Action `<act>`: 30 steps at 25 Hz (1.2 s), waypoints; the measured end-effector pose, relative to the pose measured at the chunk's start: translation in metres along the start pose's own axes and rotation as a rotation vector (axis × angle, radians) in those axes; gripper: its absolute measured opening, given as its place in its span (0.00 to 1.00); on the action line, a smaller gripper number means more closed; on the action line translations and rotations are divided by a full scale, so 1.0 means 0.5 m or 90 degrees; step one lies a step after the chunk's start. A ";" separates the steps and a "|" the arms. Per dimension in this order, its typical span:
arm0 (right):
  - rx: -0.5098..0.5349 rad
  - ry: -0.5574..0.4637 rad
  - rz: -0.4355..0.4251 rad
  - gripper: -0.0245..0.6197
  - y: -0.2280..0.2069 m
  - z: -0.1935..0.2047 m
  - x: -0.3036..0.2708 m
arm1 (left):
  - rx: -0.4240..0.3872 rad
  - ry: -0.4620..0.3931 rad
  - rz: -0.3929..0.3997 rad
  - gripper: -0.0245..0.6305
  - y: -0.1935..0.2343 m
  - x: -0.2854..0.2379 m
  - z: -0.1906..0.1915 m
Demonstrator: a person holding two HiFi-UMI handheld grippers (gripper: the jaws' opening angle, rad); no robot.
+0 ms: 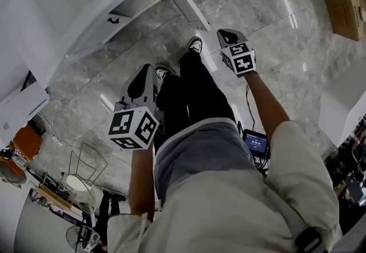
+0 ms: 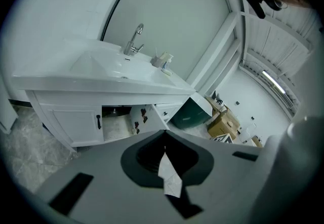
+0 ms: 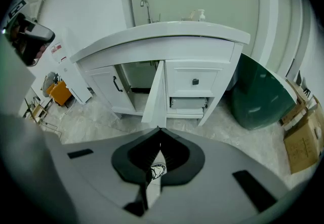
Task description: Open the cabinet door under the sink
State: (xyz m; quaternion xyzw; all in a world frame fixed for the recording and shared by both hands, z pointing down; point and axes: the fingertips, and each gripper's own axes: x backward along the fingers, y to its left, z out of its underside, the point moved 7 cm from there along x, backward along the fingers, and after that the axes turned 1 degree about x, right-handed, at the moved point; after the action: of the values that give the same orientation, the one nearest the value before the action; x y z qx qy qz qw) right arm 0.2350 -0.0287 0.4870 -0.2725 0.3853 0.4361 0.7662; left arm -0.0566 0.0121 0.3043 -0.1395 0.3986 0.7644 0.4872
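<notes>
The white sink cabinet [image 3: 167,40] stands ahead of both grippers, with a faucet [image 3: 146,7] on top. Its right-hand door [image 3: 156,94] stands swung out toward me, and the dark compartment [image 3: 139,78] behind it shows. The left-hand door [image 3: 109,88] is closed, with its black handle [image 3: 117,84] showing. In the left gripper view the same open door [image 2: 144,119] and compartment [image 2: 117,122] appear. My left gripper [image 1: 143,74] and right gripper [image 1: 227,35] hang above the floor, well back from the cabinet. Both are shut and hold nothing.
A drawer with a black knob [image 3: 195,81] sits right of the open door. A dark green bin [image 3: 260,96] leans by the cabinet's right side, with cardboard boxes [image 3: 304,142] beyond. An orange object [image 3: 59,92] and wire racks stand at the left. The person's legs and shoes [image 1: 194,46] are between the grippers.
</notes>
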 end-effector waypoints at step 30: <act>-0.018 -0.179 -0.082 0.06 0.180 -0.190 0.286 | 0.042 -0.108 0.012 0.04 -0.017 0.199 -0.029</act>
State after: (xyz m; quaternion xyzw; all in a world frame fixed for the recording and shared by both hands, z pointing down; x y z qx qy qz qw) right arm 0.1688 0.0077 0.3086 -0.2441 0.2499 0.4253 0.8349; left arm -0.1002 0.0658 0.2312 -0.0547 0.3819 0.7644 0.5165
